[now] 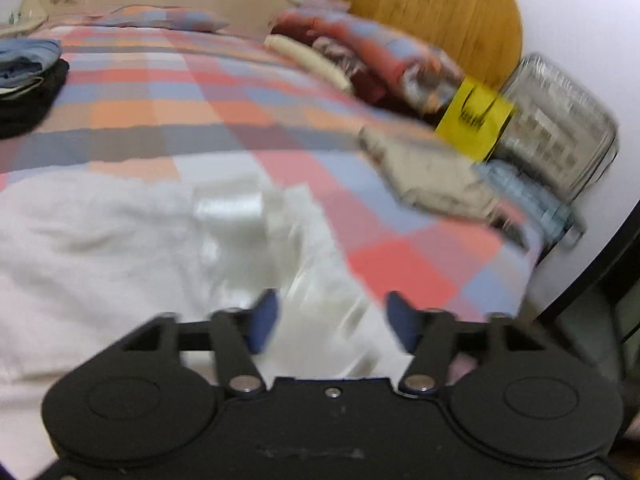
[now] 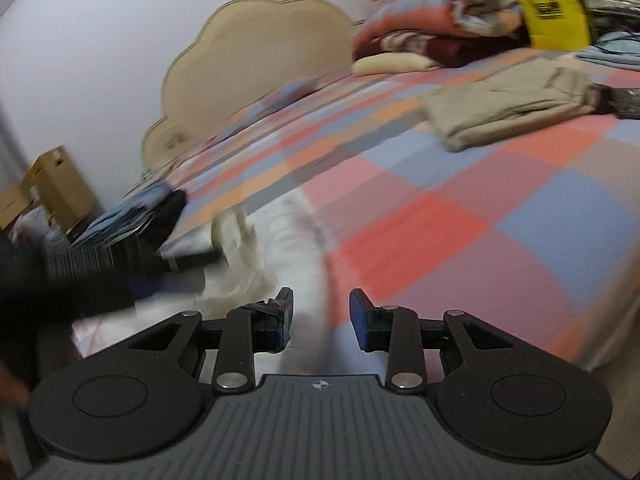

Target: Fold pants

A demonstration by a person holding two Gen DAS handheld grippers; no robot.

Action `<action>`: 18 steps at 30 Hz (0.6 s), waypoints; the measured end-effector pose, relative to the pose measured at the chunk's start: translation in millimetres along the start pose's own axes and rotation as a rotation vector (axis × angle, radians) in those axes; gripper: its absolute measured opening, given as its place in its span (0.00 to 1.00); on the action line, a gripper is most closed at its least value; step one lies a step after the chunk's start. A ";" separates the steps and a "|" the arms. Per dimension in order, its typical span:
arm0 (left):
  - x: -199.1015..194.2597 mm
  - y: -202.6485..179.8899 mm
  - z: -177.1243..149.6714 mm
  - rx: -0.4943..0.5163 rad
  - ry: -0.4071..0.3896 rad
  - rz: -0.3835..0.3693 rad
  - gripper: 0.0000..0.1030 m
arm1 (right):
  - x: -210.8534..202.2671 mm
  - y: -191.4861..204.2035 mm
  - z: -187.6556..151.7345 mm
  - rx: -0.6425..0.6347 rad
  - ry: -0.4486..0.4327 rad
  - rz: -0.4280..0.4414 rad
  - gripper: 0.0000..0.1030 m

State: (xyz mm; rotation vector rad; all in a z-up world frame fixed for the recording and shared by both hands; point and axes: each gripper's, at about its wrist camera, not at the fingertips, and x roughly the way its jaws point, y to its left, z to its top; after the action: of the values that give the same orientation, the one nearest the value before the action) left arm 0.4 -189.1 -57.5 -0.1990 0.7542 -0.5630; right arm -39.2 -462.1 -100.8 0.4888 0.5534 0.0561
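White pants [image 1: 120,240] lie spread on the checked bedspread [image 1: 200,92] at the bed's near edge; they also show in the right wrist view [image 2: 288,240]. My left gripper [image 1: 332,326] is open and empty, hovering over the pants' right part. My right gripper [image 2: 322,320] is open and empty above the pants' edge. The left gripper's black body [image 2: 100,264] shows blurred at the left of the right wrist view, over the white cloth. Both views are motion-blurred.
Folded beige pants [image 1: 432,176] [image 2: 508,108] lie on the bed's right side. A stack of blue and black folded clothes [image 1: 28,76] [image 2: 136,216] sits at the left. Quilts, a yellow bag [image 1: 474,120] and a clear storage bag [image 1: 560,128] stand at the back right. Cardboard boxes [image 2: 60,188] stand beside the headboard.
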 end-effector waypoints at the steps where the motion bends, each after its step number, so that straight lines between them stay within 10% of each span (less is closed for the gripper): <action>1: -5.9 0.9 -2.2 -0.003 -0.005 -0.001 0.66 | -1.0 -1.0 1.8 0.011 -0.007 0.015 0.56; 8: -79.9 53.6 16.9 -0.046 -0.186 0.110 0.66 | 16.6 15.8 15.8 0.049 -0.011 0.267 0.97; 12: -85.2 89.9 4.8 -0.086 -0.168 0.205 0.45 | 58.5 38.2 23.1 -0.068 0.038 0.265 0.98; 18: -86.4 128.4 -26.0 -0.162 -0.119 0.264 0.45 | 101.2 56.7 18.6 -0.222 0.134 0.209 0.94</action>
State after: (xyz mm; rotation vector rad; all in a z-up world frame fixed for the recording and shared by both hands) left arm -15.9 -33.7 -72.1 -0.2756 0.6969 -0.2378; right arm 61.0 -401.6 -110.6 0.3261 0.6176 0.3480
